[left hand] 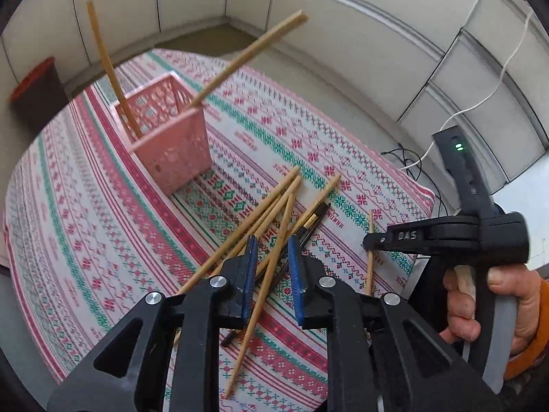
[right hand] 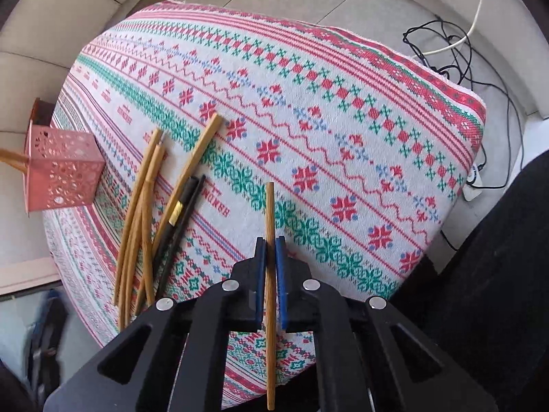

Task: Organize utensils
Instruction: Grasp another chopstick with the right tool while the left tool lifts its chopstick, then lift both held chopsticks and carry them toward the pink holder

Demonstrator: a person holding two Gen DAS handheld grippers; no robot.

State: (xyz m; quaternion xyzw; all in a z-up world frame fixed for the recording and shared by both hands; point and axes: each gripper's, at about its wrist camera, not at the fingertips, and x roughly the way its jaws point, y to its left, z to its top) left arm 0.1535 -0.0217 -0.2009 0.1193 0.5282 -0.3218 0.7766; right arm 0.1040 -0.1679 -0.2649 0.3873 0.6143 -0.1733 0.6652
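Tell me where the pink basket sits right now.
In the left wrist view the pink basket stands on the tablecloth at upper left, beyond the loose chopstick pile, with two chopsticks standing in it.

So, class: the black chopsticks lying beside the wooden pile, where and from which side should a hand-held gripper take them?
Probably from above, at the black chopsticks' far ends past the gold band: they lie flat on the tablecloth, and there they stand clear of the wooden chopsticks crowding their near ends.

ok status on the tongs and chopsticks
Right tongs shut on one wooden chopstick. Left tongs open over pile. Two already in pink basket. Nothing blocking.
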